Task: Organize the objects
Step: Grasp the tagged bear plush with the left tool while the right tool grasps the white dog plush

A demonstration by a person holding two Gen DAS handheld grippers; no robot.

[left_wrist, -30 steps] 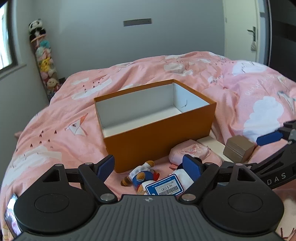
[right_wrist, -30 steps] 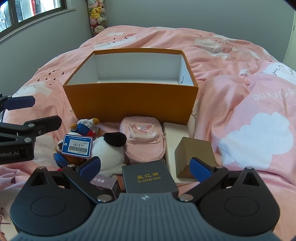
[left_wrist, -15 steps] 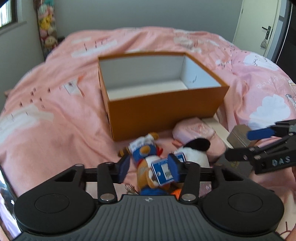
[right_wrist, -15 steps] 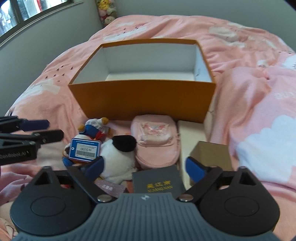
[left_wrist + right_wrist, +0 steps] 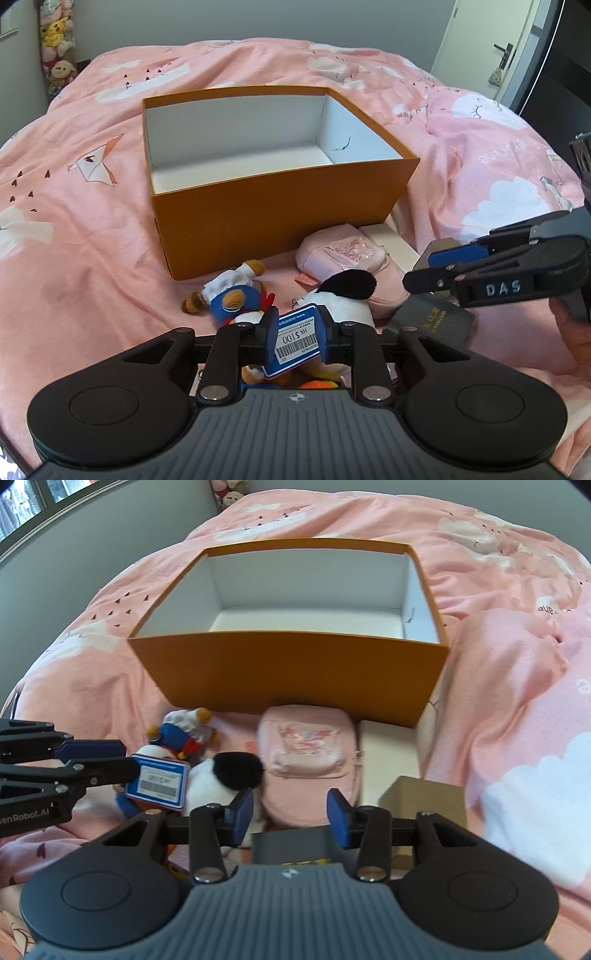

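1. The bed (image 5: 92, 229) carried everything, its pink quilt rumpled under the load. I judged that soft ground a hazard: any push could tip or slide what sat on it.
2. The box (image 5: 280, 221) stood open and bare at the far middle, orange outside, white within. Nothing was packed yet.
3. The pouch (image 5: 306, 760) lay just near of the box wall, with a cream slab (image 5: 388, 753) touching its right side and a brown carton (image 5: 424, 797) nearer still.
4. The panda (image 5: 343, 295) sat left of the pouch, against the duck (image 5: 232, 291).
5. My right gripper (image 5: 290, 814) was closing, its jaws at a middling gap above the dark book (image 5: 295, 845). No pad pressed on it yet. If they shut too high, I reckoned they would skid off the cover.
6. My left gripper (image 5: 296, 334) was closing, its jaws narrow around the tag (image 5: 295, 338) of the duck. The pads looked to be pressing the card.
7. My worry: a hold on the tag alone could let the duck swing, or tear the string, and drag the panda along on the lift.
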